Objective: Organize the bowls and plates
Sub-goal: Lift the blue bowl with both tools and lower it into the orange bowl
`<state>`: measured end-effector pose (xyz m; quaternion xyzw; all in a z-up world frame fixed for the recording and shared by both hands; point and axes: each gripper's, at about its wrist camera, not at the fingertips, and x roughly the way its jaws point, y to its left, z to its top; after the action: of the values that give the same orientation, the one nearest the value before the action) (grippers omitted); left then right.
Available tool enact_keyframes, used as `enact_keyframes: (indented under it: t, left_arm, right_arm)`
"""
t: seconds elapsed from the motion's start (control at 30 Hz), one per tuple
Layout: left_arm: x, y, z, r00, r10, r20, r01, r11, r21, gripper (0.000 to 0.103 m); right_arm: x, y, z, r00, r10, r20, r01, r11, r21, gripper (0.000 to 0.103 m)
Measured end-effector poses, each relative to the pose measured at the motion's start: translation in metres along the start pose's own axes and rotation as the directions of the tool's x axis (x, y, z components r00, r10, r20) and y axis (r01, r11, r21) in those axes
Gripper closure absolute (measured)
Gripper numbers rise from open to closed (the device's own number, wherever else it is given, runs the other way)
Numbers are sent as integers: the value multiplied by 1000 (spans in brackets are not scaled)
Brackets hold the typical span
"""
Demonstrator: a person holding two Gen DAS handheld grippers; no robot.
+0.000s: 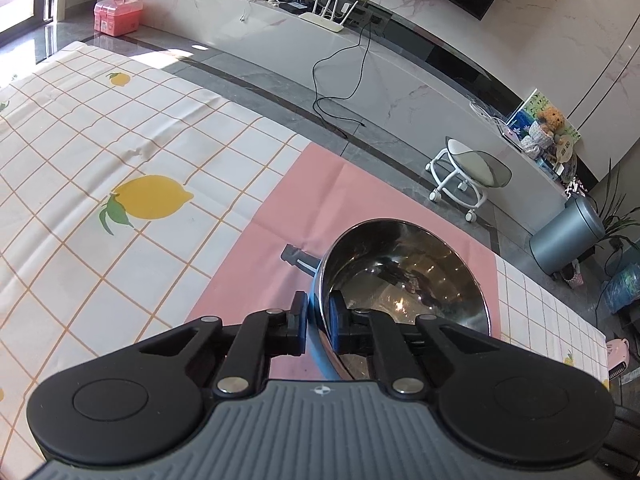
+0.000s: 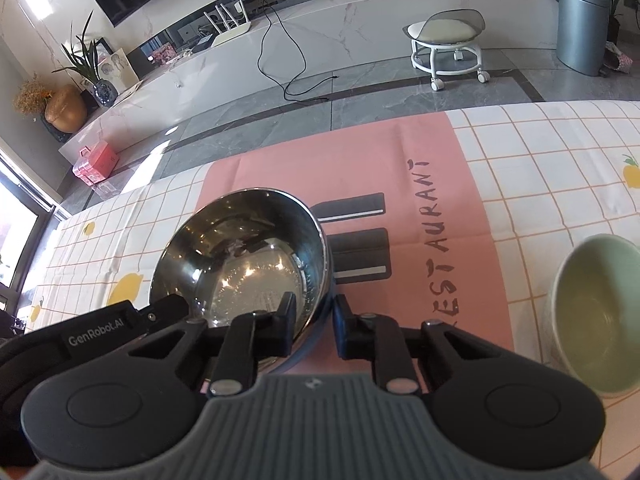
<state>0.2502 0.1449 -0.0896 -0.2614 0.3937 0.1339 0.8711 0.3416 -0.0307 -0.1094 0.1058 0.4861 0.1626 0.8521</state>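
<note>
Steel bowl (image 1: 404,276) sits on pink mat (image 2: 400,160), mid bench. Left gripper (image 1: 319,320) and right gripper (image 2: 314,320) both have fingers clamped on its rim. Green bowl (image 2: 600,316) nearby.

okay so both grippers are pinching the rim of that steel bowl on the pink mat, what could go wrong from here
1. Each gripper, left gripper and right gripper, pinches only the thin rim of the steel bowl. The wall is smooth and shiny, so it could slip or tilt on lifting.
2. If the two hands rise unevenly, the bowl may twist out of one grip.
3. The green bowl stands close on the right; a sideways swing could knock it.
</note>
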Motion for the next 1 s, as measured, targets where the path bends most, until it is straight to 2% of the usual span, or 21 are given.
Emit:
enact_keyframes:
  t: [0.13, 0.4, 0.6, 0.83, 1.0]
  left_arm:
    - [-24, -1, -9, 1000, 6, 11, -6, 1000, 0, 91]
    - [-82, -1, -43, 997, -52, 52, 54, 998, -24, 90]
    - [-121, -9, -73, 993, -90, 70, 91, 996, -12, 90]
    - [-149, -21, -108, 991, -130, 37, 130, 992, 8, 91]
    - [-161, -26, -136, 990, -143, -13, 143, 990, -3, 91]
  right_arm:
    - [-19, 0, -9, 1000, 15, -4, -15, 1000, -12, 86]
    - [-73, -19, -53, 998, 59, -9, -59, 998, 7, 86]
    - [-124, -37, -92, 996, 69, 53, -72, 996, 55, 86]
    - [-175, -65, -123, 991, 78, 113, -90, 990, 105, 86]
    - [-208, -83, -147, 987, 50, 150, -65, 993, 95, 87]
